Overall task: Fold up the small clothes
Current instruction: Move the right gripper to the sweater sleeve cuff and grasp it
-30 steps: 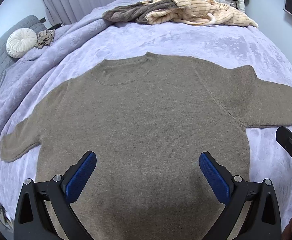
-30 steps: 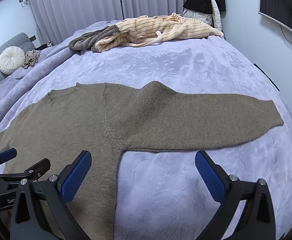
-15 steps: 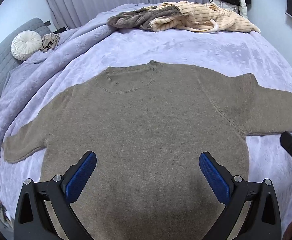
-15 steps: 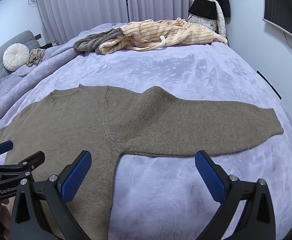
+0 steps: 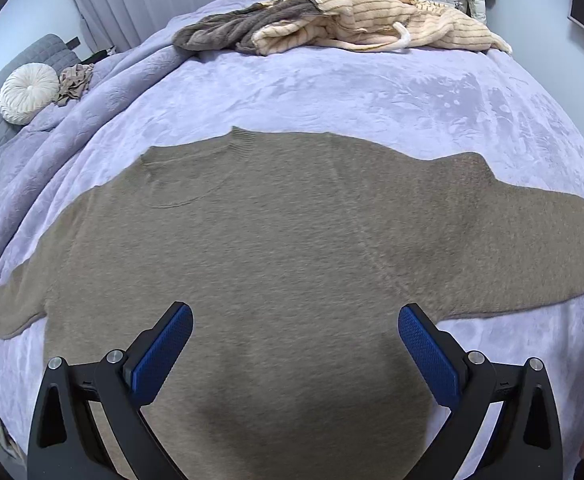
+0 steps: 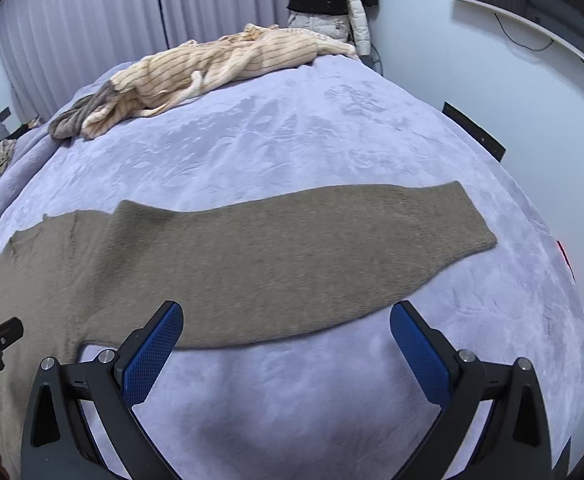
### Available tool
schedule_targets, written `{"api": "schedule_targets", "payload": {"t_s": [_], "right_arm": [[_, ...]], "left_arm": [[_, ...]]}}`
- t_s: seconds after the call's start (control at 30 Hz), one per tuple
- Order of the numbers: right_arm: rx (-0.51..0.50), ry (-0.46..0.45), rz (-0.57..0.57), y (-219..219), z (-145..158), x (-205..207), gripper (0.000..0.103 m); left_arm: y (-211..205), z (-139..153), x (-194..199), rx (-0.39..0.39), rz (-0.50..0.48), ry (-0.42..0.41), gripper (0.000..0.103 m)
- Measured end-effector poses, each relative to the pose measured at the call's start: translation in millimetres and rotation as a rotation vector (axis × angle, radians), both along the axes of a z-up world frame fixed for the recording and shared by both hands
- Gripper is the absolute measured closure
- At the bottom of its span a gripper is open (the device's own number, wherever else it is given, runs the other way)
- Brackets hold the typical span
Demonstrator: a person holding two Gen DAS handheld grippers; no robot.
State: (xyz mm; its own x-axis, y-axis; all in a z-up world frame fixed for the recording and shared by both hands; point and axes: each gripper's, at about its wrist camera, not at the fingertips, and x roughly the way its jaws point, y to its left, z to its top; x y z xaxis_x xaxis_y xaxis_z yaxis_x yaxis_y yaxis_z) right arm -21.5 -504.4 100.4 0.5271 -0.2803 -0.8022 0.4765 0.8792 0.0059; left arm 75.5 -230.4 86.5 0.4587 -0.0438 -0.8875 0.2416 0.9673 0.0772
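Note:
A brown knit sweater [image 5: 284, 240] lies flat on the lavender bedspread [image 5: 331, 92], neck away from me and both sleeves spread out. My left gripper [image 5: 295, 340] hovers open over the sweater's lower body, nothing between its blue pads. In the right wrist view the sweater's right sleeve [image 6: 292, 248] stretches across the blanket to its cuff [image 6: 471, 220]. My right gripper [image 6: 286, 340] is open just in front of that sleeve's lower edge, over the blanket. The left gripper's tip shows at that view's left edge.
A pile of cream striped and grey-brown clothes [image 5: 343, 20] lies at the far side of the bed. A round white cushion [image 5: 28, 92] rests on a grey sofa at the left. A jacket [image 6: 331, 4] hangs by the curtains; a screen [image 6: 531, 4] is on the right wall.
Both grippers have dropped lower toward the bed. The right gripper has swung to the right, so the sleeve now fills its view. Both stay open.

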Motion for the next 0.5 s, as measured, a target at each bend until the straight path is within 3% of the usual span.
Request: {"api": "schedule_targets", "payload": {"t_s": [0.2, 0.3, 0.4, 0.43, 0.47, 0.5], "right_arm": [[0.167, -0.016, -0.137, -82.0, -27.0, 1.3, 0.000], [0.267, -0.101, -0.174, -116.5, -31.9, 5.3, 0.000], [0.295, -0.172, -0.203, -135.9, -31.0, 11.5, 0.001], [0.318, -0.206, -0.197, -142.5, -29.6, 12.5, 0.009], [0.334, -0.214, -0.193, -146.4, -29.7, 14.3, 0.043], [0.343, -0.200, -0.189, -149.3, -29.5, 15.4, 0.066]], "left_arm": [[-23.5, -12.7, 4.0, 0.019, -0.021, 0.021, 0.000], [-28.3, -20.1, 8.1, 0.008, -0.011, 0.045, 0.000], [-28.7, -26.2, 11.8, 0.008, 0.002, 0.061, 0.000], [-28.6, -28.4, 13.6, 0.005, 0.006, 0.068, 0.000], [-28.5, -30.8, 15.9, 0.003, 0.013, 0.076, 0.000], [-28.2, -32.7, 17.9, 0.001, 0.018, 0.082, 0.000]]}}
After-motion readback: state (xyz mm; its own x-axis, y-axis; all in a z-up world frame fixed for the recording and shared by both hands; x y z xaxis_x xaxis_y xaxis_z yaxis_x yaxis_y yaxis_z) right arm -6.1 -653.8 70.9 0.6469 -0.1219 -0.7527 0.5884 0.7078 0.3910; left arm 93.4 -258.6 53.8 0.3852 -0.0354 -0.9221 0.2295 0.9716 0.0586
